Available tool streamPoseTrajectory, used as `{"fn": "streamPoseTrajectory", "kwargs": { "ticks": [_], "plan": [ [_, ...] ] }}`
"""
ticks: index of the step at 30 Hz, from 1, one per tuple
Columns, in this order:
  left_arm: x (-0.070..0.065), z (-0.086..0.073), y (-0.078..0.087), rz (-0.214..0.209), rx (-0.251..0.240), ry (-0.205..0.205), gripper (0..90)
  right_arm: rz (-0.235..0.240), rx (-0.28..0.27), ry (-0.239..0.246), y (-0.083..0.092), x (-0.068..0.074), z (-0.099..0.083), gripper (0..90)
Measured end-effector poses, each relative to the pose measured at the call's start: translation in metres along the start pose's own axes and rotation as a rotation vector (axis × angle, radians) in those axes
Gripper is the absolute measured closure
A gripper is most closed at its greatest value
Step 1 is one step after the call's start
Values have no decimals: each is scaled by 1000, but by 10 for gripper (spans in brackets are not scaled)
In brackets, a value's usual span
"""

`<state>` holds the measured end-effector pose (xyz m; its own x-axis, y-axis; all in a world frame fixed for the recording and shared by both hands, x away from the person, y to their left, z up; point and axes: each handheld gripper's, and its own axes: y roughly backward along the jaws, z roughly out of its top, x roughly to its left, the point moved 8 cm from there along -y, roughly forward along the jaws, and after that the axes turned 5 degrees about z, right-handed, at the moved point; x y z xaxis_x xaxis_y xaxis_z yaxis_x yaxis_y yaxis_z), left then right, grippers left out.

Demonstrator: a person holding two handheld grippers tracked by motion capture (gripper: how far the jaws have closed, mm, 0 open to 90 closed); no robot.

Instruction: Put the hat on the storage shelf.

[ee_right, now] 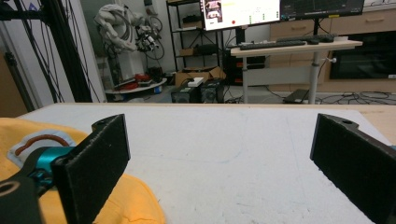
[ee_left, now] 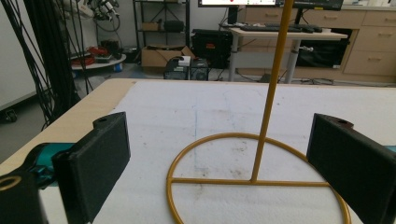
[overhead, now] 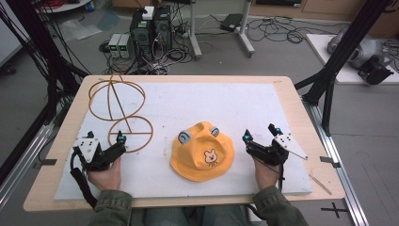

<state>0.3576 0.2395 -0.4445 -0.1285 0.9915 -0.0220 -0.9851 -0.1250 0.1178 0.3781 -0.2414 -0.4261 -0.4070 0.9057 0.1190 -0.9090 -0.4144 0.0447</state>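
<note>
A wooden table [overhead: 291,101] carries a white foam mat [overhead: 211,101] that covers most of its top. A yellow bucket hat [overhead: 202,151] with grey ears and a small cartoon animal on its front lies flat on the mat near the middle of the table's near edge. A yellow wire stand [overhead: 123,110], with a ringed base, an upright rod and hoops at the top, occupies the far-left part of the mat. From the high view, the left gripper [overhead: 121,141] is held in the person's left hand [overhead: 106,176] by the near-left corner, its tips just at the stand's base ring; the right gripper [overhead: 259,133] is held in the right hand [overhead: 266,173] toward the near-right corner, just beside the hat's brim but apart from it. The left gripper view adds detail: the base ring, its crossbar and the rod rising from it lie directly ahead between the jaws, which stand wide apart and hold nothing. The right gripper view shows those jaws equally wide apart and empty, with bare mat ahead and the hat's yellow cloth and one grey ear behind the jaw at that view's left. Both gripper views also show a monitor [ee_right: 240,11] and a desk [ee_right: 292,46] beyond the table's far edge.
</note>
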Motion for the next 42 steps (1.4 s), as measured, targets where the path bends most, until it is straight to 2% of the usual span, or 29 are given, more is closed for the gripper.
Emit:
{"fn": "streamPoseTrajectory", "kwargs": {
  "ticks": [13, 18, 19, 21, 22, 23, 24, 25, 26, 27, 28, 29, 30, 31, 33, 34, 35, 38, 39, 40, 41, 42],
  "plan": [
    [0, 0, 0, 0, 0, -1, 66, 9, -1, -10, 0, 1, 1, 43],
    [0, 0, 0, -1, 2, -1, 66, 69, 15, -44, -1, 4, 7, 42],
    [0, 0, 0, 1, 0, -1, 66, 69, 15, -44, -1, 4, 7, 42],
    [-1, 0, 0, -2, 0, 0, 66, 112, 25, -57, -2, 8, 13, 42],
    [-1, 0, 0, -3, 1, -6, 66, 177, 30, -51, -3, 17, 23, 43],
    [-1, 0, 0, -4, 1, -7, 66, 177, 30, -51, -3, 17, 23, 43],
    [-1, 0, 0, -3, 0, -9, 66, 239, 35, -27, -4, 28, 31, 43],
    [-2, 0, 0, -3, -2, -12, 66, 239, 35, -27, -4, 28, 31, 43],
    [-2, 0, 0, -3, -1, -11, 66, 260, 33, -9, -4, 34, 35, 43],
    [-2, 0, 0, -3, 0, -11, 66, 313, 30, 19, -5, 46, 42, 43],
    [-2, 0, 0, -4, 0, -14, 66, 338, 28, 27, -6, 52, 44, 43],
    [-2, 0, 0, -3, 0, -11, 66, 338, 28, 27, -6, 52, 44, 43],
    [-2, 0, 0, -4, 0, -9, 66, 370, 35, 27, -6, 58, 45, 43],
    [-2, 0, 0, -4, -1, -8, 66, 425, 70, 37, -9, 70, 44, 43],
    [-1, 0, 0, -4, 3, -10, 66, 479, 118, 60, -11, 82, 40, 48],
    [-1, 0, 0, -4, 3, -10, 66, 479, 118, 60, -11, 82, 40, 48],
    [-1, -1, 0, -6, 3, -9, 66, 509, 164, 85, -14, 90, 34, 48],
    [-1, 0, 0, -5, 2, -9, 66, 536, 245, 109, -20, 97, 21, 48],
    [-2, 0, 0, -6, 1, -6, 66, 536, 245, 109, -20, 97, 21, 48],
    [-2, 0, 0, -5, -1, -6, 66, 540, 276, 111, -22, 97, 17, 48],
    [-2, 0, 0, -6, -1, -8, 66, 549, 340, 112, -27, 98, 7, 48],
    [-2, 0, 0, -5, 0, -6, 66, 557, 377, 107, -29, 99, 2, 51]
  ]
}}
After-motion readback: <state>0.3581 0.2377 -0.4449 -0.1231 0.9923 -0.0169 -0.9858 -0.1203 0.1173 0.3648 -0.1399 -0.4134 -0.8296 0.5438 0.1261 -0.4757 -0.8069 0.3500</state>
